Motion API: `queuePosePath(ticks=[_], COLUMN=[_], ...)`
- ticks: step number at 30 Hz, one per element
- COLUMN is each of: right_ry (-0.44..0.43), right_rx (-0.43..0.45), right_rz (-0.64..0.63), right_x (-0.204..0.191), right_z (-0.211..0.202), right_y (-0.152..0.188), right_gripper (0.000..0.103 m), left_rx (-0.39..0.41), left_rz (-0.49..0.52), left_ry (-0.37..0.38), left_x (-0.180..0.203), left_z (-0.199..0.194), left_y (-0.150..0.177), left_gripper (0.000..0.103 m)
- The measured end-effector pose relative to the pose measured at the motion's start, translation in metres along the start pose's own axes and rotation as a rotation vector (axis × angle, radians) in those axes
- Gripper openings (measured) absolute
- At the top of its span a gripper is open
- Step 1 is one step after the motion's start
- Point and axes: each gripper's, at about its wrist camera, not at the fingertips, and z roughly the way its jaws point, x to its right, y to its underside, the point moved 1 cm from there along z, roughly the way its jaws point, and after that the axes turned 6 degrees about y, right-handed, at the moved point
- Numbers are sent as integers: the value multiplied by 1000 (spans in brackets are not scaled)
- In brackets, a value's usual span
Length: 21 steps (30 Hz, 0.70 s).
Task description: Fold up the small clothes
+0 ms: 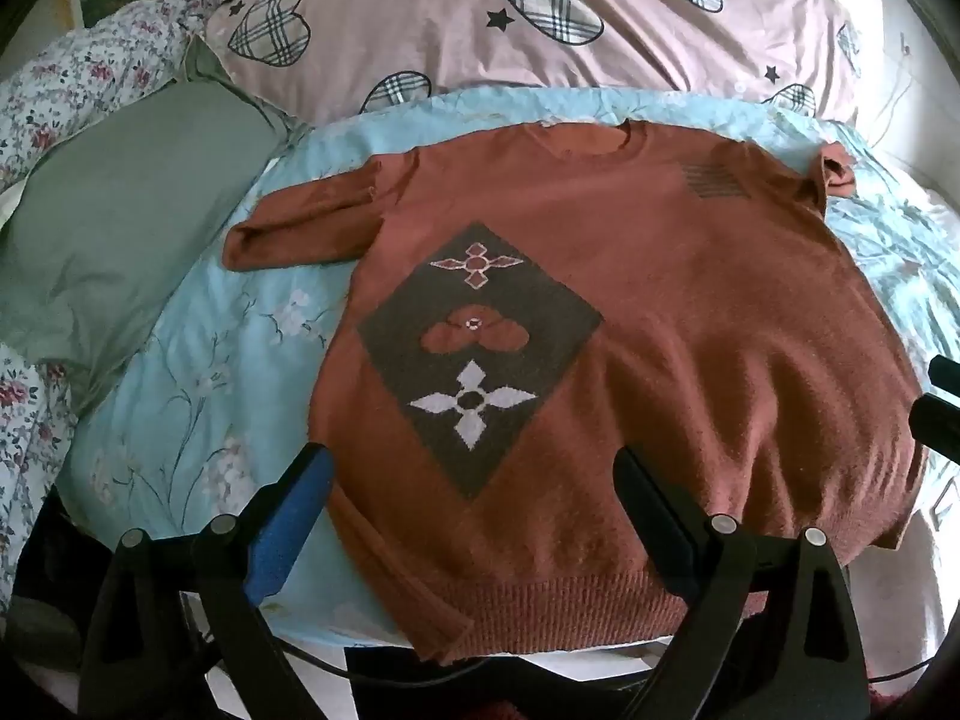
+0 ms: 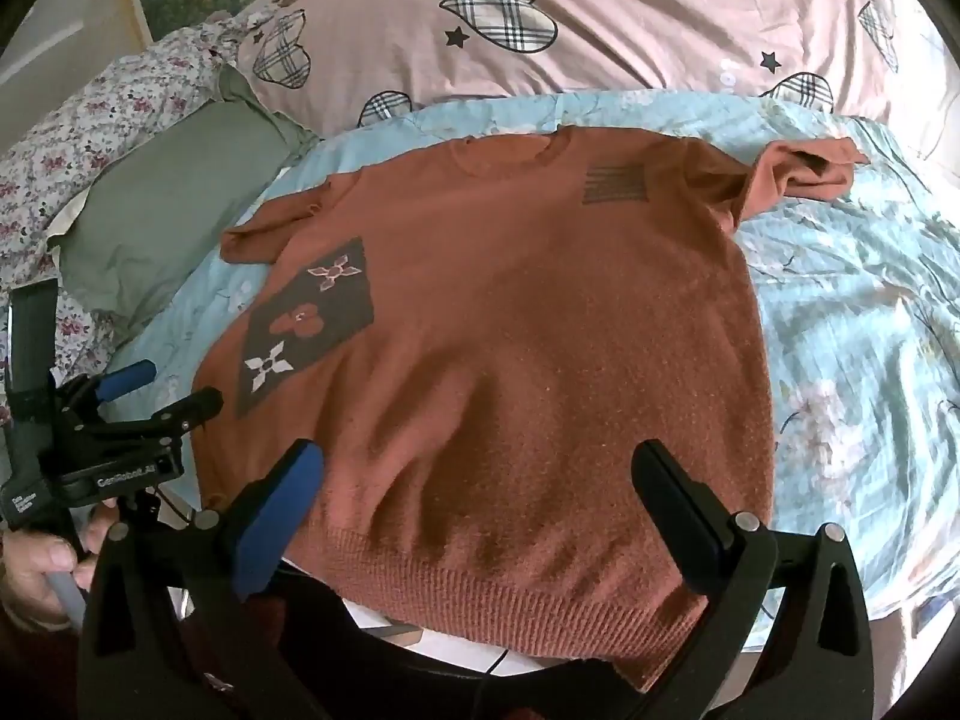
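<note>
From the left wrist, the rust-brown knitted short-sleeved sweater (image 1: 630, 312) lies flat and face-up on the pale blue floral bedsheet (image 1: 198, 372), collar away from the camera, ribbed hem at the near edge; a dark diamond panel with flower motifs (image 1: 477, 354) sits on its chest; the left gripper (image 1: 474, 474) hovers over the hem, jaws spread wide, pinching nothing; a grey-green pillow (image 1: 120, 240) rests left of the sweater, a pink duvet with plaid hearts (image 1: 540, 18) beyond its collar. From the right wrist, the right gripper (image 2: 480, 468) hangs over the hem, jaws wide apart and empty; the left gripper (image 2: 174, 390) shows by the sweater's left edge, a hand (image 2: 42, 564) on its handle.
</note>
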Motion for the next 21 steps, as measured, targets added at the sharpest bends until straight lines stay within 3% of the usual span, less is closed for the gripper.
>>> queuePosePath(ticks=[21], right_ry=[-15], right_rx=[-2], right_rz=[-1], right_x=[-3], right_z=[-3], right_y=[-4], right_gripper=[102], left_rx=[4], left_rz=[2], left_ry=[4], left_x=[-11], left_z=[6], left_y=[5], left_gripper=[95])
